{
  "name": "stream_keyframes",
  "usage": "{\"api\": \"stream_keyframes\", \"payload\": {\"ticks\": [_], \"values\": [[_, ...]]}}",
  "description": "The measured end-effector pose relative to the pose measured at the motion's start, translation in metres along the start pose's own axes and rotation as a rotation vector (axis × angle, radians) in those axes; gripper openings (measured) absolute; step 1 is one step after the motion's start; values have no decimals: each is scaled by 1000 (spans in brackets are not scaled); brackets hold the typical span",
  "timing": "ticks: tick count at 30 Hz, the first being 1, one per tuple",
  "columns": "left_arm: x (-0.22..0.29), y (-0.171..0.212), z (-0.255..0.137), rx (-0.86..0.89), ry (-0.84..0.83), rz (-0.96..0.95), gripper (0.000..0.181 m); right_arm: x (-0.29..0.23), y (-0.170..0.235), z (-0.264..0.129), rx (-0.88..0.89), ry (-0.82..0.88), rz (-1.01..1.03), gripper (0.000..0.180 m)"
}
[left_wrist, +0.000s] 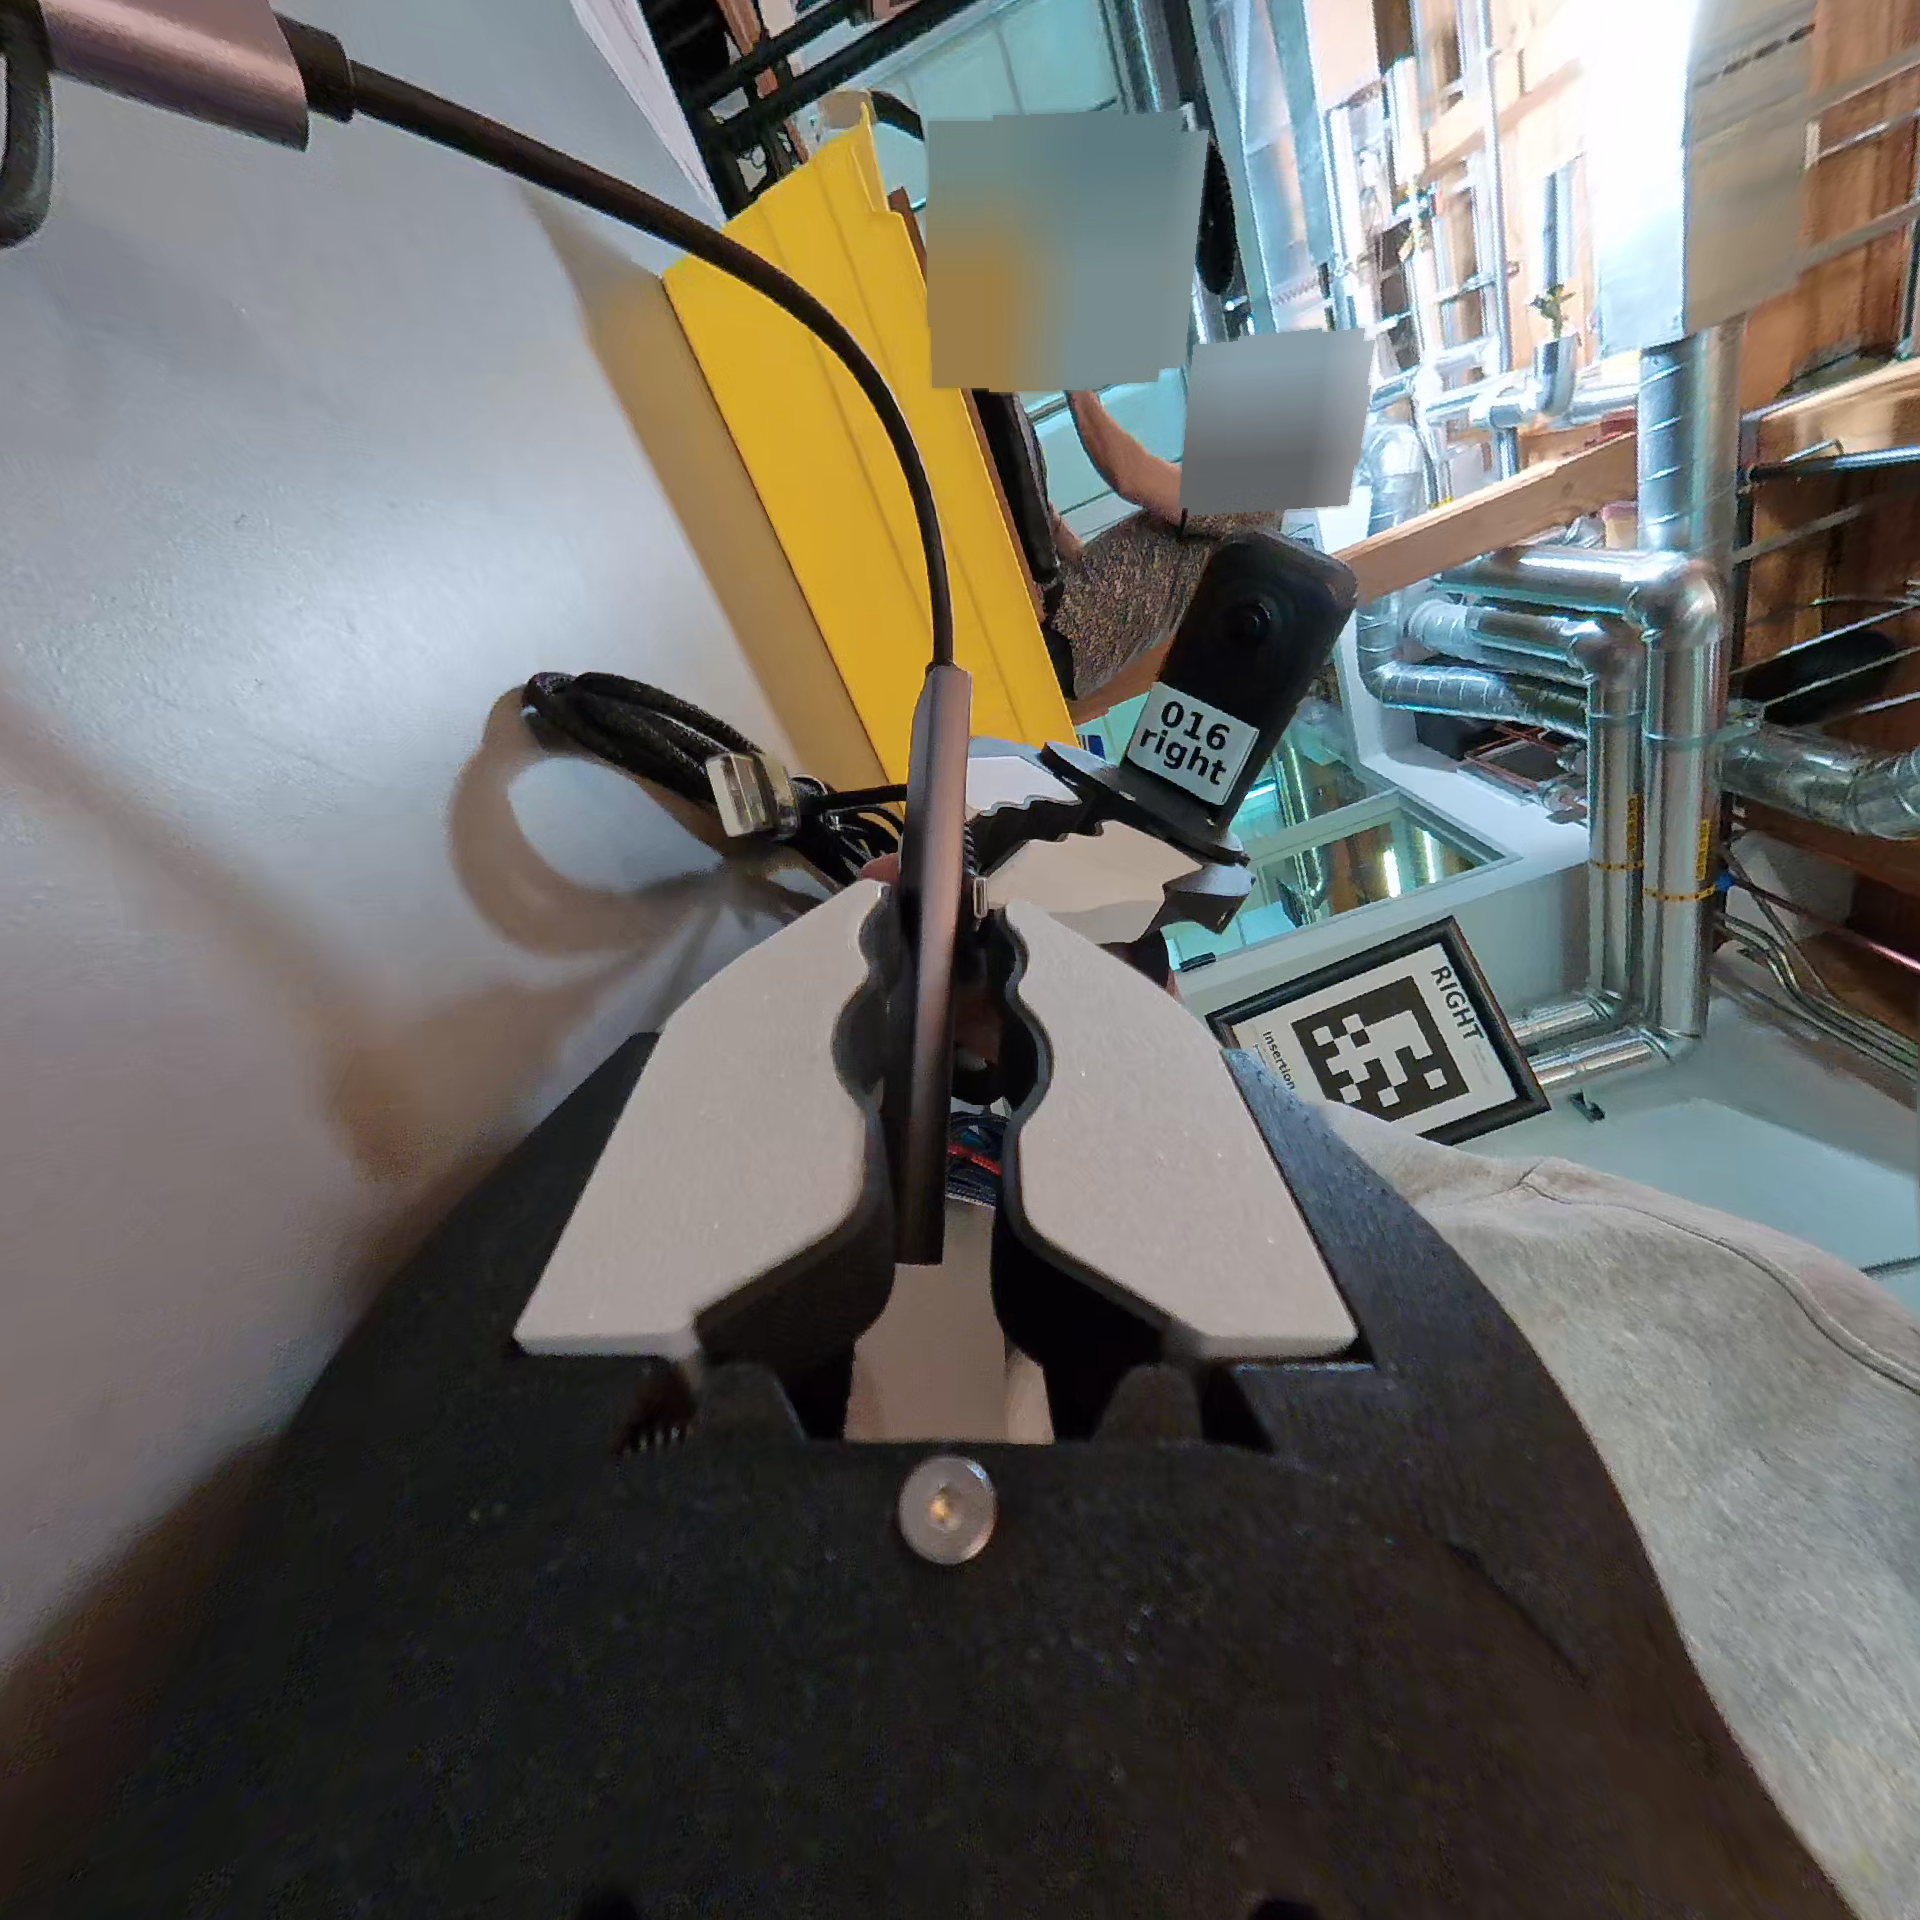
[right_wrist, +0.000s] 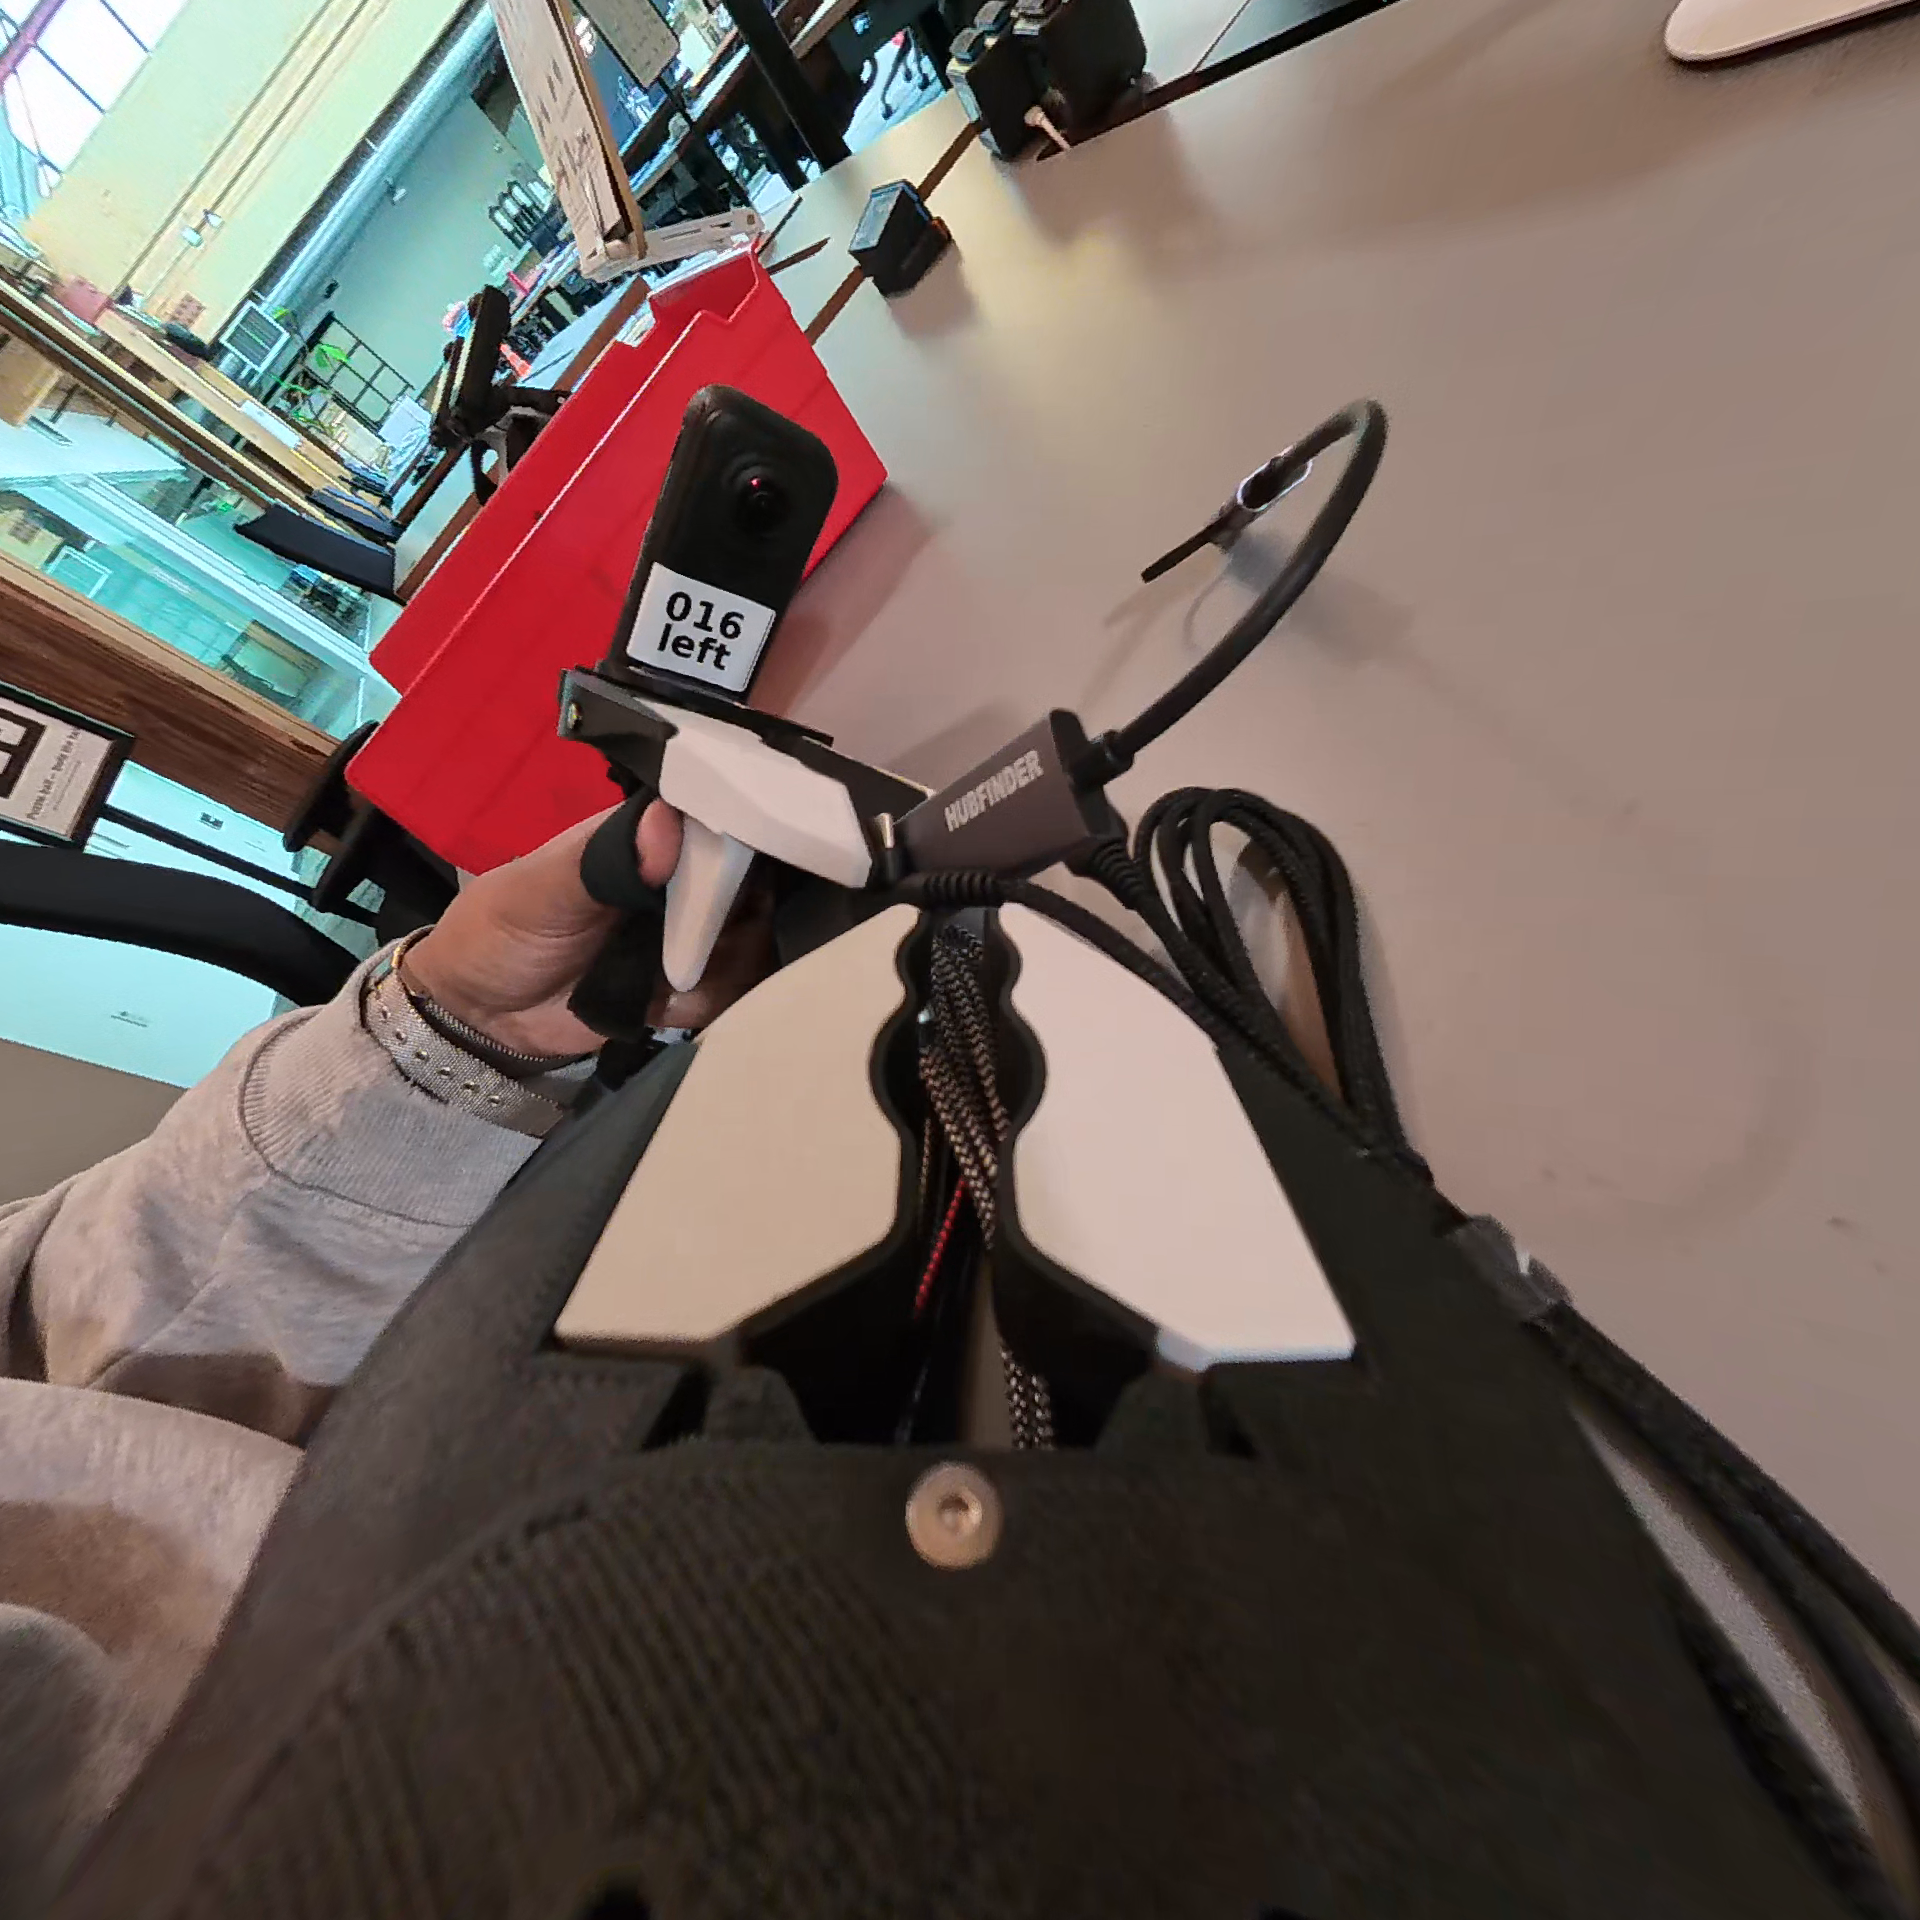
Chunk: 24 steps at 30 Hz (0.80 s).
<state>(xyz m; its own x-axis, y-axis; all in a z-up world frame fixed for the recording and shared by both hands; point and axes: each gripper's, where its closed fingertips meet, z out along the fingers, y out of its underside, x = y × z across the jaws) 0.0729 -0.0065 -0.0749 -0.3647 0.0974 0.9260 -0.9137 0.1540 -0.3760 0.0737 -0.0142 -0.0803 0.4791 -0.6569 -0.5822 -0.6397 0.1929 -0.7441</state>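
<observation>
Your left gripper (left_wrist: 940, 935) is clamping down on a slim grey USB hub (left_wrist: 928, 997), fingers closed on its flat sides so the hub is standing on edge between them, poking out past the tips. From your right wrist camera that same hub (right_wrist: 1003, 805) is showing its broad grey face, sticking out of the left gripper (right_wrist: 883, 831) and hanging just above the pale table (right_wrist: 1558, 727). The hub's own black cable (left_wrist: 831, 343) is arcing up and away from its far end; in the right view that lead (right_wrist: 1278, 592) is looping over the table to a small plug (right_wrist: 1262, 488) at its end.

Your right gripper (right_wrist: 951, 925) is pinching a bundle of braided black cable (right_wrist: 961, 1101), fingers closed on it, with the coils (right_wrist: 1268, 904) spilling to the side onto the table. In the left view the right gripper (left_wrist: 997, 842) is sitting just behind the hub, nearly touching it, and a silver USB-A plug (left_wrist: 750, 795) on the braided cable is pointing out beside it.

Your hand (right_wrist: 540, 956) is wrapping the left gripper's handle, grey sleeve (right_wrist: 260, 1143) showing. A red bin (right_wrist: 582, 665) is sitting behind it; a yellow bin (left_wrist: 831, 447) is lying beyond the cables in the left view.
</observation>
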Motion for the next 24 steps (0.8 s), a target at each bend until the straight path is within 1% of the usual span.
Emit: {"api": "stream_keyframes", "payload": {"ticks": [1, 10, 14, 24], "values": [[0, 0, 0, -2, 2, 4, 17, 0, 0, 0, 1, -9, 9, 9], [2, 3, 2, -16, -1, 32, 17, -1, -4, -3, 49, -143, 209, 12], [1, 3, 3, -21, -17, 51, 17, 0, -4, -3, 48, -143, 222, 13], [2, 8, 5, -82, -105, 239, 17, 1, -2, -6, 41, -186, 293, 12]]}}
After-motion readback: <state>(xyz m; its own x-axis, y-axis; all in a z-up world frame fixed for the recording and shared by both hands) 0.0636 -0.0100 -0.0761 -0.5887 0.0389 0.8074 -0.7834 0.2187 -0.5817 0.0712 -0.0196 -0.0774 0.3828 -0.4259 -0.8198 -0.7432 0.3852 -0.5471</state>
